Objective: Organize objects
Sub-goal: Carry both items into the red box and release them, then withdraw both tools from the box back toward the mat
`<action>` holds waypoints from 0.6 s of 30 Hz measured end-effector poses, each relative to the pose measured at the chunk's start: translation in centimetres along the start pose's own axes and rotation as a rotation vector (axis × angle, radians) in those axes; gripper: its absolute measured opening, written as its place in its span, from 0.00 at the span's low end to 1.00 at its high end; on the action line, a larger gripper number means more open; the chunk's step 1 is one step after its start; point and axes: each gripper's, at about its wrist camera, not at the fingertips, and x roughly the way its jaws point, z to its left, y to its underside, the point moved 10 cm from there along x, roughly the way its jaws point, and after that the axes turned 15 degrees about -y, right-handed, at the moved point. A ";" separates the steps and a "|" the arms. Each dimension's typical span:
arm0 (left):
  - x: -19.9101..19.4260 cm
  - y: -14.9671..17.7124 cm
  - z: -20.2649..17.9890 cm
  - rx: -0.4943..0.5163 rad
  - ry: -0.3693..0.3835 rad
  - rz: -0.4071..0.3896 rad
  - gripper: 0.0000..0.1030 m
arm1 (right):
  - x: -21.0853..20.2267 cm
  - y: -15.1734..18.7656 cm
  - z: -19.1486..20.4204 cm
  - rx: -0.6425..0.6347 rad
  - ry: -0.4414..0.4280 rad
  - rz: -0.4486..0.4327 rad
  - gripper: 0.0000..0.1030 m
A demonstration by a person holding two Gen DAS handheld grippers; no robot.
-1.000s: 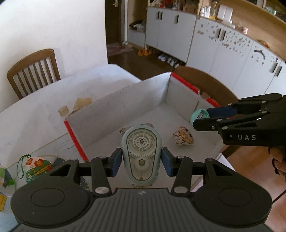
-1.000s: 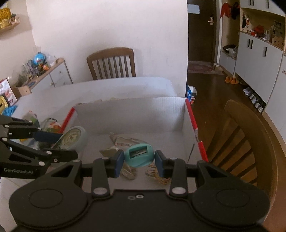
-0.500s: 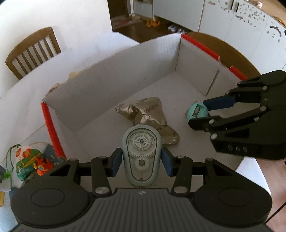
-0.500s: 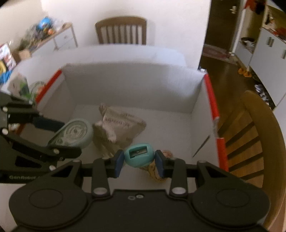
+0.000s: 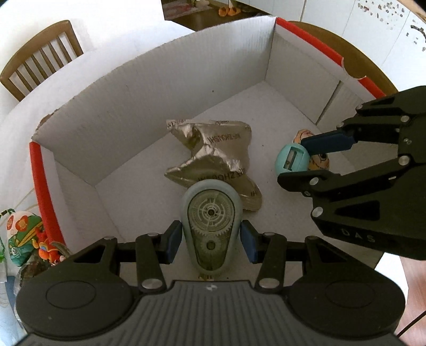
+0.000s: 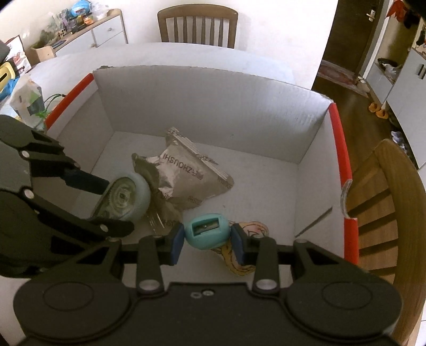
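My left gripper point(image 5: 211, 239) is shut on a pale blue correction tape dispenser point(image 5: 211, 223) with visible gears, held low inside a white cardboard box point(image 5: 149, 93) with red edges. The dispenser also shows in the right wrist view point(image 6: 125, 197). My right gripper point(image 6: 207, 239) is shut on a teal pencil sharpener point(image 6: 207, 231), also low inside the box point(image 6: 213, 106). The sharpener shows in the left wrist view point(image 5: 293, 159). A crumpled silver-brown snack bag point(image 5: 213, 157) lies on the box floor between the grippers.
A small cartoon-figure item point(image 6: 253, 231) lies on the box floor under the right gripper. Colourful pouches point(image 5: 24, 237) lie on the table left of the box. Wooden chairs stand behind the table point(image 6: 197, 24) and at the right point(image 6: 386, 199).
Both grippers have come down into the box with their objects, nearer its floor and the snack bag. Both stay shut on what they hold.
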 end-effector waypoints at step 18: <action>-1.2 0.5 0.6 -0.014 0.022 -0.008 0.56 | -0.9 0.5 -0.3 0.023 -0.006 0.014 0.42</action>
